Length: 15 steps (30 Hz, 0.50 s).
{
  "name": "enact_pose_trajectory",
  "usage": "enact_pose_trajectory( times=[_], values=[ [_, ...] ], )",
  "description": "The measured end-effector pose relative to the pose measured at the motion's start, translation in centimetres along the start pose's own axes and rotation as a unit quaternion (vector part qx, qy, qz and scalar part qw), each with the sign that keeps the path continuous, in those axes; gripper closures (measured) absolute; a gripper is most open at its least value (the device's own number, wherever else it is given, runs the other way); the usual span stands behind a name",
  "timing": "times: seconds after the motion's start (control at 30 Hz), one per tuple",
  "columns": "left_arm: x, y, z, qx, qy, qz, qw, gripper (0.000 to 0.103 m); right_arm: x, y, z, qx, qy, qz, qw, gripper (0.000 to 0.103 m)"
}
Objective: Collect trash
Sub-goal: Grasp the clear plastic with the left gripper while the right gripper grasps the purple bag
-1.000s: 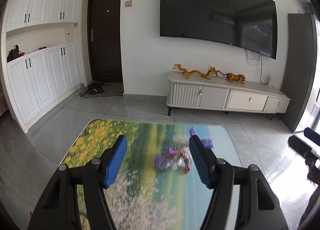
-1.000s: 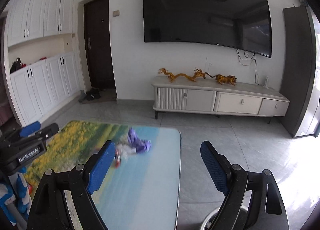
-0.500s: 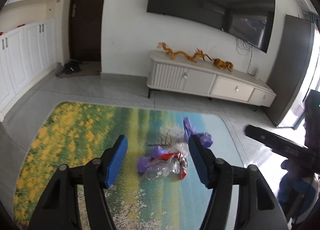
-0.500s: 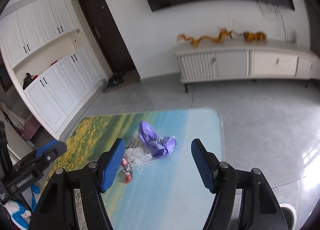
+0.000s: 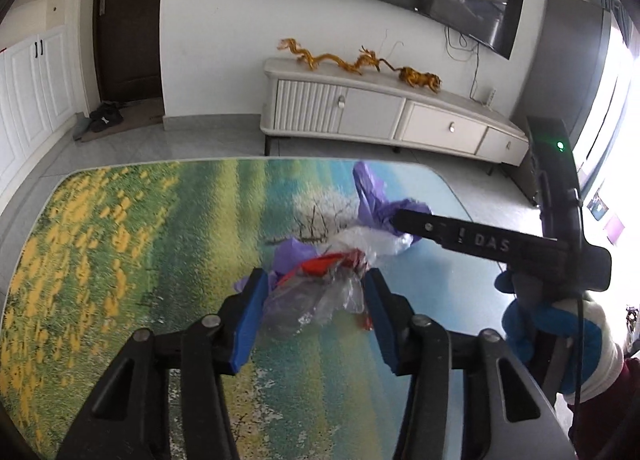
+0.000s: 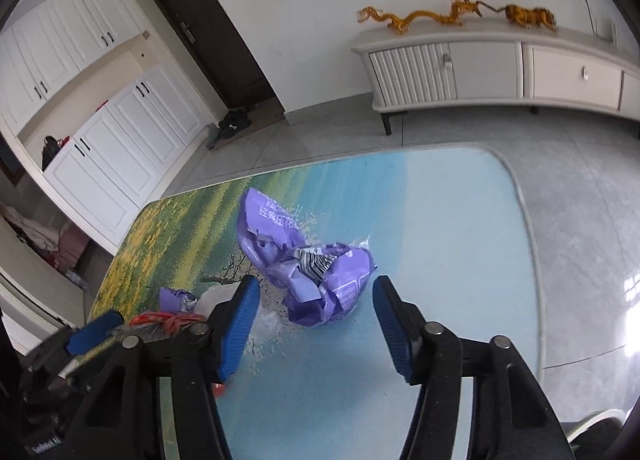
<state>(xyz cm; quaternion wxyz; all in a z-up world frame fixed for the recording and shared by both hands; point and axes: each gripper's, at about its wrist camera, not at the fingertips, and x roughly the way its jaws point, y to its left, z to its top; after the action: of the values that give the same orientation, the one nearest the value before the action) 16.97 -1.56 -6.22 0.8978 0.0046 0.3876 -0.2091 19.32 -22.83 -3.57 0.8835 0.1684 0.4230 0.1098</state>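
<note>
Trash lies on a table (image 5: pixel 120 260) with a printed landscape top. A crumpled clear-and-red plastic wrapper (image 5: pixel 320 284) lies between the blue pads of my open left gripper (image 5: pixel 314 304). A crumpled purple wrapper (image 6: pixel 312 260) lies just ahead of my open right gripper (image 6: pixel 316 308), partly between its fingertips. In the left wrist view the purple wrapper (image 5: pixel 372 199) lies behind the right gripper's finger (image 5: pixel 480 240). A smaller purple scrap (image 6: pixel 176 296) lies by the red wrapper (image 6: pixel 168 318).
The table's rounded right edge (image 6: pixel 528 244) drops to a grey tiled floor. A white TV cabinet (image 5: pixel 380 115) with golden dragon figures stands against the far wall. White cupboards (image 6: pixel 100 147) and a dark door (image 5: pixel 124 19) are at the left.
Both grippers have moved forward and down to the table. The left now straddles the clear-and-red wrapper; the right has reached the purple wrapper. Both stay open.
</note>
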Motion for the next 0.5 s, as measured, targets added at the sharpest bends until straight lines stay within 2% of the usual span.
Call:
enact_pose_trajectory(
  times=[0.17,0.33,0.5],
  values=[
    [0.4,0.1,-0.6,0.000,0.006,-0.010,0.9999,0.073,0.2,-1.1,-0.2,0.031,-0.006,0.025,0.999,0.063],
    [0.2,-0.5,-0.9,0.003,0.009,-0.011,0.9999,0.089,0.0,-1.3,-0.2,0.036,-0.014,0.021,0.999,0.072],
    [-0.8,-0.7,-1.3,-0.002,0.005,-0.021,0.9998,0.096,-1.1,-1.7,-0.4,0.053,-0.036,0.011,0.998,0.073]
  ],
)
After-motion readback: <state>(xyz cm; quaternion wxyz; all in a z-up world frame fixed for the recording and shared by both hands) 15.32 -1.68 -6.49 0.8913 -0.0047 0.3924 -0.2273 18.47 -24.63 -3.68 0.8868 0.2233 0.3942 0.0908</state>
